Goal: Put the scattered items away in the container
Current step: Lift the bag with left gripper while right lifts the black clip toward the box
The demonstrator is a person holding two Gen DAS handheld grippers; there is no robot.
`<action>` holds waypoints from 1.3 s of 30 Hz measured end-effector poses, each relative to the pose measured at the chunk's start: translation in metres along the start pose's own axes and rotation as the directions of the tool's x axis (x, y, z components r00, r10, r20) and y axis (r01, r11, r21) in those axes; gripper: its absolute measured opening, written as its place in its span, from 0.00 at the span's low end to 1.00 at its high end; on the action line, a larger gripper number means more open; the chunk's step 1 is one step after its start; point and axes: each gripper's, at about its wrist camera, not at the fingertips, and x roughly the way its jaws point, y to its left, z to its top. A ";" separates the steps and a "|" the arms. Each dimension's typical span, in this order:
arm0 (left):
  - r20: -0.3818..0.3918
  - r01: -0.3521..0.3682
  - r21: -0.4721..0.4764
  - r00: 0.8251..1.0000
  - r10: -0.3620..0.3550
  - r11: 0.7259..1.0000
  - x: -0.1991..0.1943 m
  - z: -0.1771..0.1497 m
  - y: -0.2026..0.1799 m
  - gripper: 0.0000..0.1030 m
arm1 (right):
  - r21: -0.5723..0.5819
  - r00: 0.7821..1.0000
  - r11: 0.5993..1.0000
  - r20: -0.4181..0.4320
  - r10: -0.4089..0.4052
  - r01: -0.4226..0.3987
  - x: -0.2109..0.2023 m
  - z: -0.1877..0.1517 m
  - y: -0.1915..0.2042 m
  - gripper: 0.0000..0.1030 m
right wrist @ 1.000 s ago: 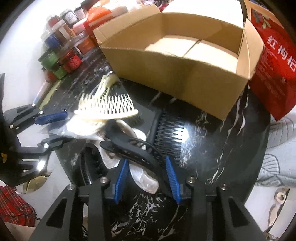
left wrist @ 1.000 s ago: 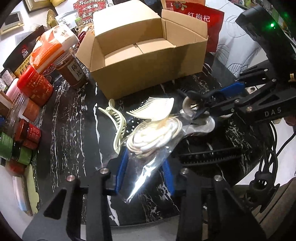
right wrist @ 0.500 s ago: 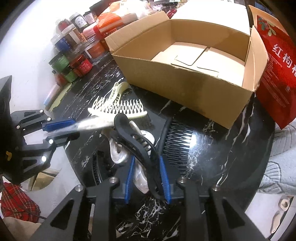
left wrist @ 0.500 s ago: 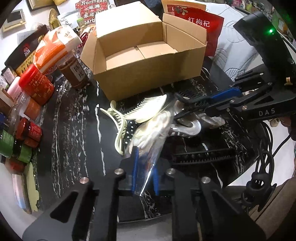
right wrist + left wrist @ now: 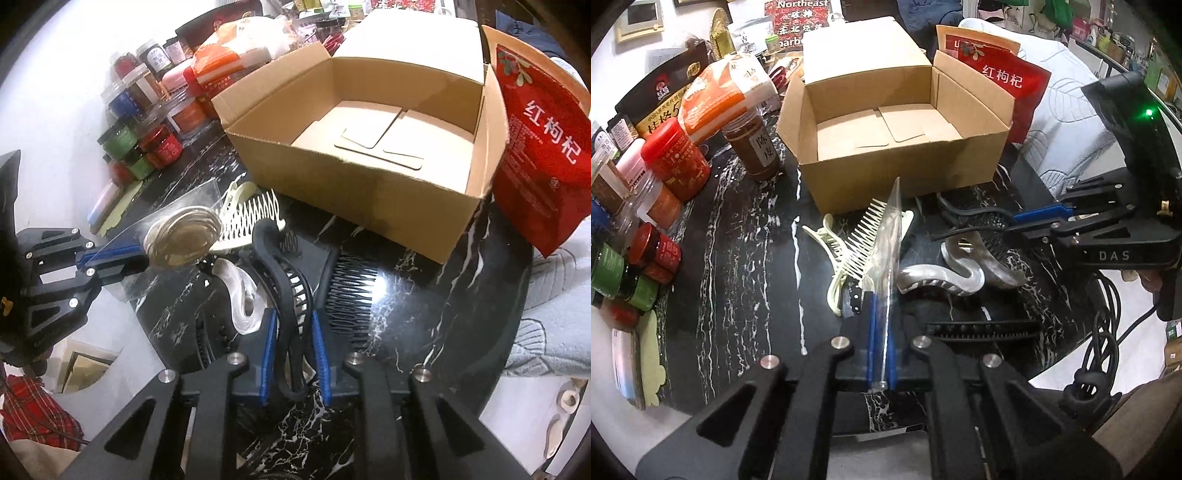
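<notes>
My left gripper (image 5: 881,332) has just closed on a clear plastic packet (image 5: 888,254). From its own camera the packet stands edge-on, a thin glassy blade rising from between the blue pads toward the middle of the frame. From the right wrist view, at middle left, the same packet (image 5: 181,236) shows its flat face: a transparent sleeve with a pale coiled item inside.

My right gripper (image 5: 293,343) has also just closed — its blue pads pinch a black curved hair clip (image 5: 284,291), a long arched bar with a row of thin teeth, running from lower centre up toward the middle of the frame. In the left wrist view that clip (image 5: 975,218) sticks out from the right gripper at the right of the frame.

The rest still lies on the black marbled tabletop (image 5: 738,266): a cream wide-tooth comb (image 5: 251,218) and a cream claw clip (image 5: 831,251) just beside it at centre, a pearly grey wavy clip (image 5: 942,277) right of centre, a black comb (image 5: 352,291) with fine teeth just right of my right gripper, and a black toothed strip (image 5: 982,328) near the lower middle of the left view.

The cardboard box (image 5: 897,177) sits open in the upper centre, flaps up, nothing in it but its own folded bottom flaps. Jars and packets (image 5: 665,162) crowd the left edge; a red pouch (image 5: 543,147) leans at the box's right.
</notes>
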 end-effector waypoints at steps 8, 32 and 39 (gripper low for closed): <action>0.046 0.027 0.026 0.999 -0.028 0.999 -0.013 0.006 0.005 0.05 | 0.072 0.998 0.997 0.049 -0.032 0.028 -0.004 0.000 0.000 0.18; 0.257 0.089 0.182 0.957 -0.135 0.979 -0.071 0.067 0.001 0.05 | 0.190 0.954 0.977 0.261 -0.145 0.096 -0.076 0.031 0.014 0.18; 0.303 0.097 0.235 0.938 -0.167 0.967 -0.075 0.095 -0.003 0.05 | 0.228 0.928 0.967 0.322 -0.188 0.117 -0.093 0.053 0.008 0.18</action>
